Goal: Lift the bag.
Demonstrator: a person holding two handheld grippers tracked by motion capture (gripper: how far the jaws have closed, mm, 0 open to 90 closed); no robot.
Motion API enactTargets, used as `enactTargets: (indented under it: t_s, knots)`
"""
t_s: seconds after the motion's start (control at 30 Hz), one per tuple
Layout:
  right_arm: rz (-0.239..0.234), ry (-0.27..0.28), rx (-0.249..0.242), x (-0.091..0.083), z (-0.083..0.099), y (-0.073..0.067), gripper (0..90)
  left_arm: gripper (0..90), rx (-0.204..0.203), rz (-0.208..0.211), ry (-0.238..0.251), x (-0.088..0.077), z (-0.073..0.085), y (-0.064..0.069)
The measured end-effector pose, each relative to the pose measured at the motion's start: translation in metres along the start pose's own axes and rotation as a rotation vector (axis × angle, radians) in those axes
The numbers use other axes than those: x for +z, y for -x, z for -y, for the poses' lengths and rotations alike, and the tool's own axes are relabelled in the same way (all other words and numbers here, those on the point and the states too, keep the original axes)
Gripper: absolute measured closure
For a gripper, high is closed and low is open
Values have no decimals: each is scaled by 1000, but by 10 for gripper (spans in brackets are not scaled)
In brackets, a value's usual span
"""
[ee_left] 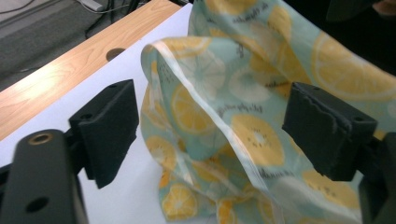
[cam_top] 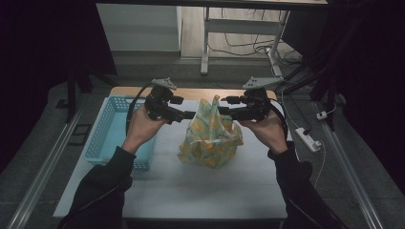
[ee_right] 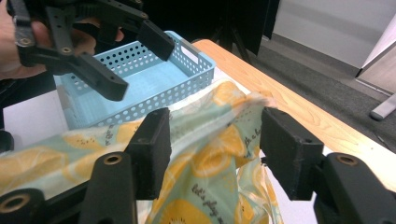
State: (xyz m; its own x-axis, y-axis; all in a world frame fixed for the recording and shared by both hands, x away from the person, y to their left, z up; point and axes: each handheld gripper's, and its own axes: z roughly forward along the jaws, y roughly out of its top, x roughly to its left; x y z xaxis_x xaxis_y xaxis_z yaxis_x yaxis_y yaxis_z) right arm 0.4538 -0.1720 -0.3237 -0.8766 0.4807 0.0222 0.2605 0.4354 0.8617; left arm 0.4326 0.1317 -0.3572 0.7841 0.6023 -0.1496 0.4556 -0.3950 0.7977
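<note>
1. Here, the white table top [cam_top: 200, 191] is the biggest thing, and a bag with yellow lemon pictures [cam_top: 210, 138] sits near its middle. Every place below is told from this bag.
2. A light blue basket [cam_top: 107, 133] with little holes stands on the table, well apart from the bag, on the left side as the high view looks. Nothing can be seen inside it.
3. The bag is crumpled and soft. Its top sticks up in a thin point, and its body slumps on the table.
4. The left gripper [cam_top: 188, 115] is held right beside the top of the bag. Its jaws stand wide apart. In the left gripper view a folded edge of the bag [ee_left: 219, 135] runs between them, but the pads do not press on it.
5. The right gripper [cam_top: 224, 110] is on the other side of the bag's top. Its jaws are about half open. In the right gripper view the bag's edge [ee_right: 219, 140] lies between them, and it does not look pinched.
6. It looks like both grippers are letting go of the bag, or getting set to grab it in a new spot.
7. For the next move, each gripper would need a good piece of the bag's edge between its pads and then a firm squeeze, or the floppy bag may slip out.
</note>
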Motion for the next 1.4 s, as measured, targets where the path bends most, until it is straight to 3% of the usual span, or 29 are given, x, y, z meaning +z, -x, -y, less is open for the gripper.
enactTargets:
  t_s: [0.4, 0.7, 0.8, 1.03, 1.2, 1.4]
  knots:
    - [22, -10, 3, -4, 19, -2, 333, 59, -8, -10, 22, -6, 36, 0]
    - [27, -7, 46, -10, 39, 1, 222, 1, -24, -19, 30, -10, 67, -3]
    - [31, -17, 59, -11, 48, 2, 171, 0, -40, -26, 36, -13, 76, -4]
    - [59, -49, 76, -11, 66, 1, 56, 0, -72, 3, 33, -16, 101, -5]
    - [64, -44, 85, -11, 80, 1, 47, 0, -89, -9, 9, -18, 115, -2]
    - [67, -43, 92, -14, 92, -1, 35, 0, -92, -33, 20, -24, 127, 8]
